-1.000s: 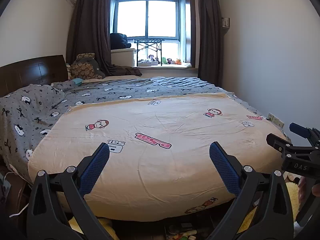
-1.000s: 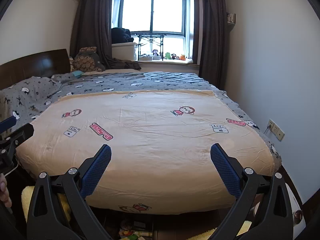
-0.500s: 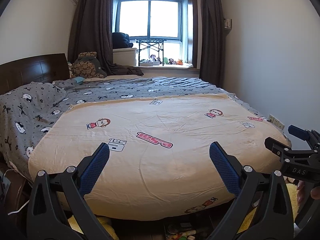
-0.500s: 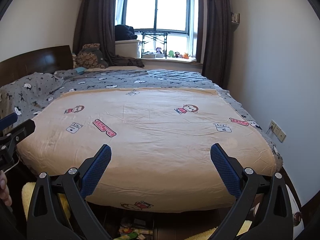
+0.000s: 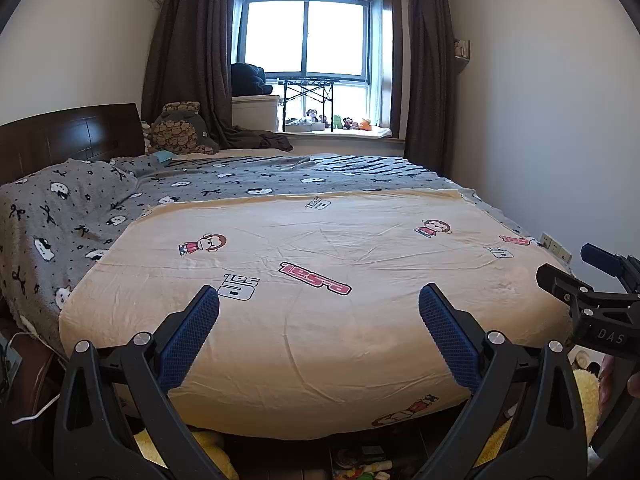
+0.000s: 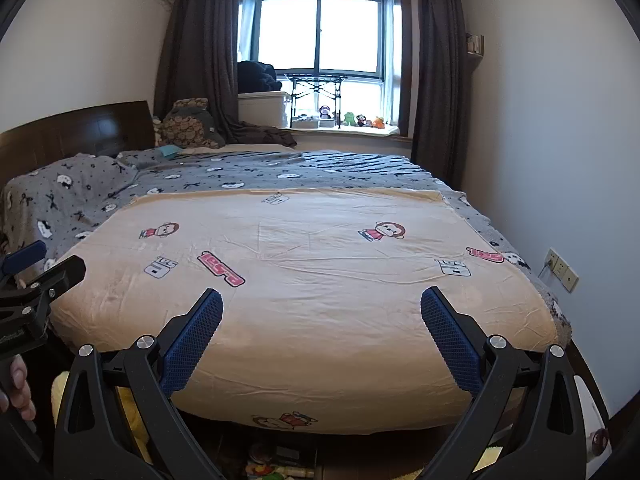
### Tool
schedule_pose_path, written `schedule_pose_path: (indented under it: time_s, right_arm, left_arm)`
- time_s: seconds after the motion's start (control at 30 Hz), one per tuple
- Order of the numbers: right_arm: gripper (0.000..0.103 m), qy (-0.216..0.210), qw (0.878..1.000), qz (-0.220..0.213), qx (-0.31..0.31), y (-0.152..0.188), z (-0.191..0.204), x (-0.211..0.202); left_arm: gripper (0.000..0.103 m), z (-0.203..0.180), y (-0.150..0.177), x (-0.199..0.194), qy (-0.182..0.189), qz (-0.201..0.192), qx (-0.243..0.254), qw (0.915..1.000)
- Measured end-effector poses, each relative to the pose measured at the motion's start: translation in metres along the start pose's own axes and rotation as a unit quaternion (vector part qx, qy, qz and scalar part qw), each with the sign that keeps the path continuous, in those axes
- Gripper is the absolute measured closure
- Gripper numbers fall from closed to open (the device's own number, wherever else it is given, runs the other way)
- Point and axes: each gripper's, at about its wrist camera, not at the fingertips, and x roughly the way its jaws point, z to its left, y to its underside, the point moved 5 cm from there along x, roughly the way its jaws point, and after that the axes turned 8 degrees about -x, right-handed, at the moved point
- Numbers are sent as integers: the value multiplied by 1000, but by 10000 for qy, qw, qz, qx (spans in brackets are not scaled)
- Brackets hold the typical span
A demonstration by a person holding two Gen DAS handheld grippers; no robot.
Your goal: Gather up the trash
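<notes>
While both views show the bed (image 5: pixel 320 320), only the right shows the socket (image 6: pixel 562 270).

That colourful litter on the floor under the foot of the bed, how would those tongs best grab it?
Probably from straight above, pinching the colourful litter across its narrow width. It seems to lie flat and lengthwise on the floor, just under the bed edge, so the overhang blocks a level approach. The open right tongs would need to tip downward first. The picture cuts the litter off, so finer detail is unclear.
</notes>
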Motion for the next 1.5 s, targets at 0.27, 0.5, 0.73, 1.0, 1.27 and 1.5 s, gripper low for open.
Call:
schedule_pose_path:
  time_s: [0.27,0.5,0.73,1.0,1.27,1.5]
  right_arm:
    - [4,-30,10000,41,-55,-1,4,2]
    - [4,-22,10000,-1,-2,-1,4,1]
    - [4,-22,10000,13,-32,-1,5,0]
    - [4,-2,10000,-8,-3,-2,3,0]
    - [4,12,10000,30,72,-1,-1,2]
    - [4,26,9999,22,129,-1,-4,2]
  left_arm:
    - [8,1,0,-1,-14,3,-15,10000]
    - [8,2,0,-1,-13,-7,-26,10000]
    - [8,2,-1,-2,-9,-21,-35,10000]
    - [8,6,-1,2,174,114,-250,9995]
    - [8,4,1,7,-109,158,-76,9998]
    - [8,1,2,5,-138,139,3,9998]
